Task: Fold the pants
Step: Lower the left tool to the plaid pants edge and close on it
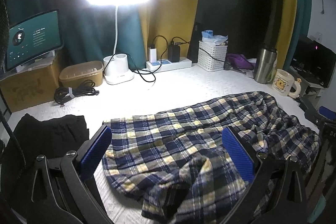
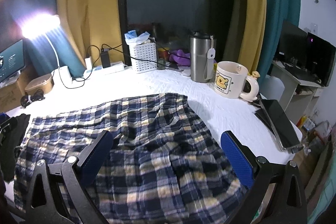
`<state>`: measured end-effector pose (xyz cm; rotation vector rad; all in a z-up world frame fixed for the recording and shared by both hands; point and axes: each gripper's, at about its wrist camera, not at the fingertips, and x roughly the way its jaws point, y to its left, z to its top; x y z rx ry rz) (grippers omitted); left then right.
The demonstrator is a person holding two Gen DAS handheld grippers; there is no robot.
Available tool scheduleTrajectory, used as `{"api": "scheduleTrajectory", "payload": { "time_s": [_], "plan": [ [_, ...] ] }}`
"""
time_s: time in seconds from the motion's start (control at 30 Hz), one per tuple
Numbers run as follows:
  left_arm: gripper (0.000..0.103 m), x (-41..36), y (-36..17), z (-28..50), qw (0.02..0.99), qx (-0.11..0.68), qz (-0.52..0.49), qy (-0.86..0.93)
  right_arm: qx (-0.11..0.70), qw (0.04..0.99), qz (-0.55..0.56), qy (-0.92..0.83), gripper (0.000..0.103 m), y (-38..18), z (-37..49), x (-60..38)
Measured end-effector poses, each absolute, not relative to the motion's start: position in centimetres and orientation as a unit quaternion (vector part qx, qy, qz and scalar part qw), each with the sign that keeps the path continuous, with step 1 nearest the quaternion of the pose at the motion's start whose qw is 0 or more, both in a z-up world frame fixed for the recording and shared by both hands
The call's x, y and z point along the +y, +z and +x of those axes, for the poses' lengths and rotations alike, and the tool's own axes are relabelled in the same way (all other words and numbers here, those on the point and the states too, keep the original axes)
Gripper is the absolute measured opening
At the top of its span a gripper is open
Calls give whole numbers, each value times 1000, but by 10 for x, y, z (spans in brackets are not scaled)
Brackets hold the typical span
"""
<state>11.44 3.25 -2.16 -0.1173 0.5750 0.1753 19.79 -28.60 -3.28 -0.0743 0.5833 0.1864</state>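
Note:
Plaid pants (image 1: 189,140) in navy, white and pale yellow lie rumpled across the white table cover (image 1: 178,85). My left gripper (image 1: 167,135) hovers over their left part, open, blue pads wide apart with nothing between them. In the right wrist view the same plaid pants (image 2: 136,140) spread under my right gripper (image 2: 167,140), which is open too and holds nothing. The far end of the pants bunches up near the mug. The right gripper's blue tip (image 1: 326,111) shows at the right edge of the left wrist view.
A dark folded garment (image 1: 50,135) lies left of the pants. Along the back stand a lit desk lamp (image 1: 117,70), power strip (image 1: 168,64), white basket (image 2: 143,56), steel tumbler (image 2: 201,58), bear mug (image 2: 231,79) and a tablet (image 1: 33,39). A black phone (image 2: 279,123) lies at the table's right edge.

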Motion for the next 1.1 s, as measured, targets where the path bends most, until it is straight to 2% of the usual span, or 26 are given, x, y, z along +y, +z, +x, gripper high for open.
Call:
{"api": "scheduleTrajectory", "payload": {
  "time_s": [0.4,0.9,1.1],
  "plan": [
    [103,56,-40,162,935,331,-46,119,305,946,-45,98,103,-42,263,-283],
    [103,131,-86,205,898,409,-59,150,327,938,-68,96,103,-49,342,-292],
    [97,142,-99,220,890,431,-58,136,332,937,-53,95,103,-43,378,-305]
  ]
}}
